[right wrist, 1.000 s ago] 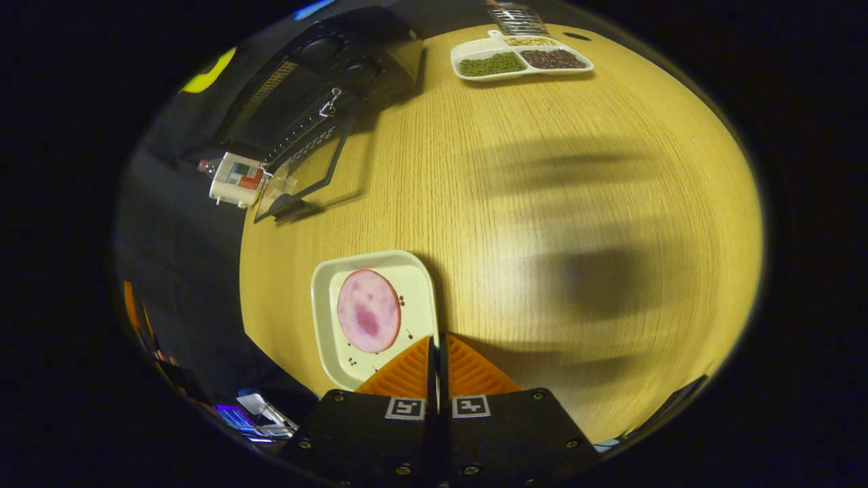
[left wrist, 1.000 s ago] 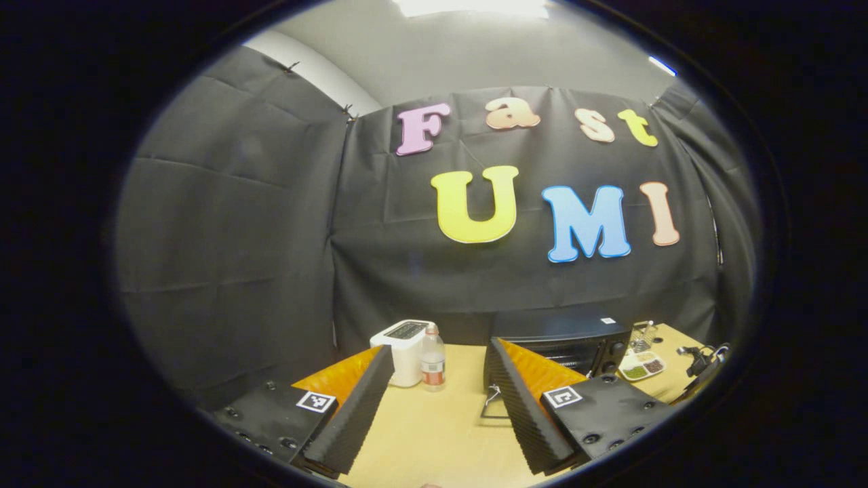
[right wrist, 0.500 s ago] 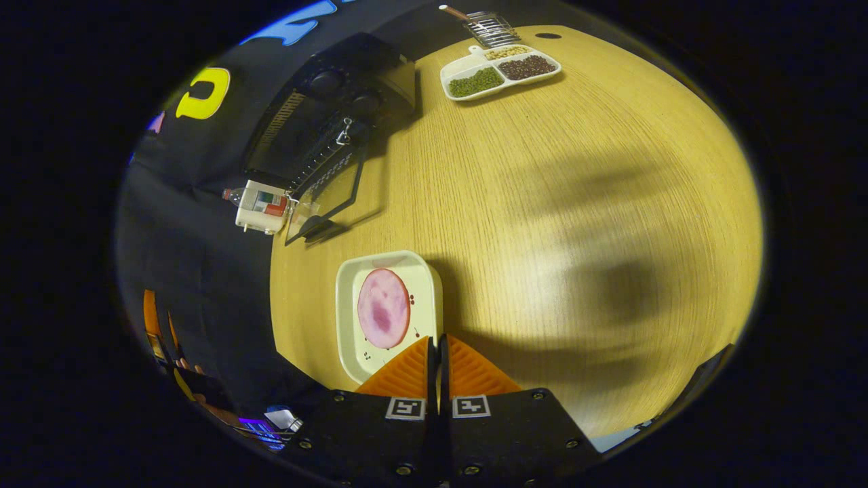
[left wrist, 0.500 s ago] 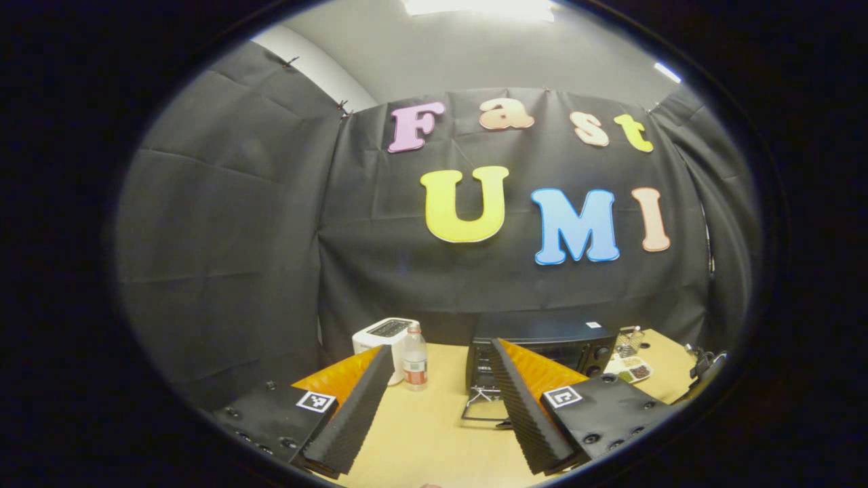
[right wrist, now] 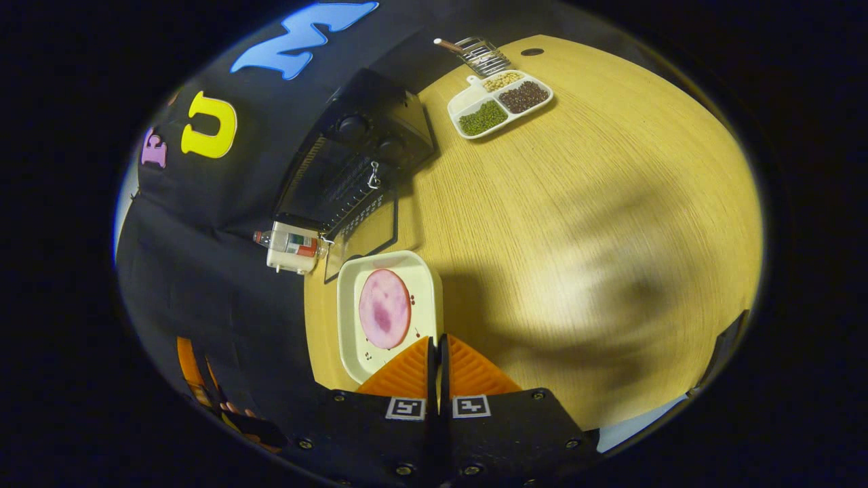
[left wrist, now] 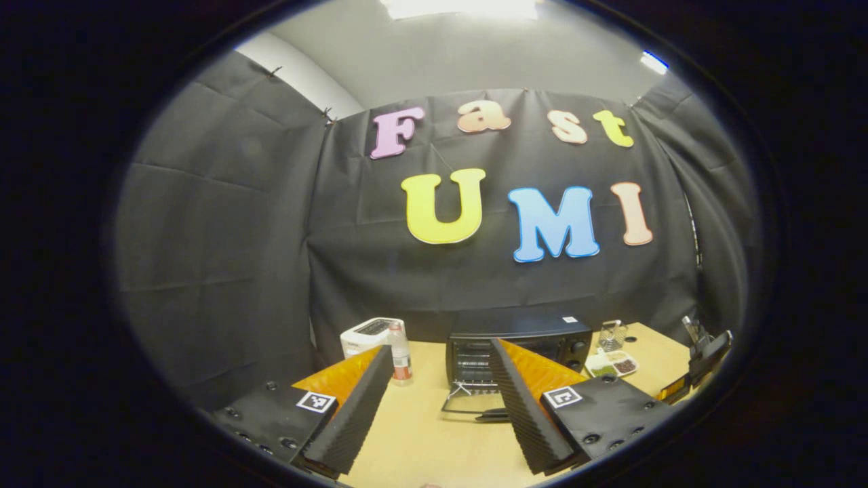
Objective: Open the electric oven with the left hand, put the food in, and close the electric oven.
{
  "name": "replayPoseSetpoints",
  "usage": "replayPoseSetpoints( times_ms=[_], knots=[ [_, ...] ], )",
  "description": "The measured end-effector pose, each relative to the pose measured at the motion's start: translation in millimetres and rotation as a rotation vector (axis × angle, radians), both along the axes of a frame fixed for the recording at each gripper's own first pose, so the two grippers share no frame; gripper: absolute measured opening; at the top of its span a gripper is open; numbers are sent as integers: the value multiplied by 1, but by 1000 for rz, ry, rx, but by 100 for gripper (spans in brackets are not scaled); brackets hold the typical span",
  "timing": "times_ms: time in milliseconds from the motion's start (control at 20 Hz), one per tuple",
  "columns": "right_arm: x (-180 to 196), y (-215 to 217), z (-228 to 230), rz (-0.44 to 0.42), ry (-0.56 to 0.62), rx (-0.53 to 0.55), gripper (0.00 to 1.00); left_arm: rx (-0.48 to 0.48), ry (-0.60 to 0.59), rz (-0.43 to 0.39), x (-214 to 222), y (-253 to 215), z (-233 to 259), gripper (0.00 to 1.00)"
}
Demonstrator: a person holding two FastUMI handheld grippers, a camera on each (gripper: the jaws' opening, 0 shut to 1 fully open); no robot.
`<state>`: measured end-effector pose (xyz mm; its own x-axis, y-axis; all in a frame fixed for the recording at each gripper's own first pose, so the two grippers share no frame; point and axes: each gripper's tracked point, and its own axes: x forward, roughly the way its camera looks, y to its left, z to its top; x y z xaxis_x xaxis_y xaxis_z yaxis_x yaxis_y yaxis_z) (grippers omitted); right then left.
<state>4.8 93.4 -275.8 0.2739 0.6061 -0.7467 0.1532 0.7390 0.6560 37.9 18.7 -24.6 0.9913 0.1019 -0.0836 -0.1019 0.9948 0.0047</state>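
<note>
Right hand-held gripper [right wrist: 437, 352] clamps plate [right wrist: 352, 305].

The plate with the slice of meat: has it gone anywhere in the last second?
Yes. The right gripper, shut on the plate, has carried it closer to the open oven. The meat still lies on it. The left gripper stays open, empty.

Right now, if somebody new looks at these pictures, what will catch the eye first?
Probably the white plate with a pink round slice of meat, pinched at its rim by the right gripper near the table's edge. Next, the black oven by the back wall, its door folded down open, facing the left gripper with jaws apart.
</note>
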Motion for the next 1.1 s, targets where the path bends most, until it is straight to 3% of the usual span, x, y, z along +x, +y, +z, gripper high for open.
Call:
replayPoseSetpoints(
  times_ms=[450,750,1100],
  knots=[
    [33,50,26,-164,-37,-3,0,-8,-30,-81,32,15,8,100],
    [51,95,28,-275,-24,19,0,-16,-39,-76,52,55,4,100],
    [86,132,22,-465,-17,54,0,-21,-30,-60,65,106,-7,100]
  ],
)
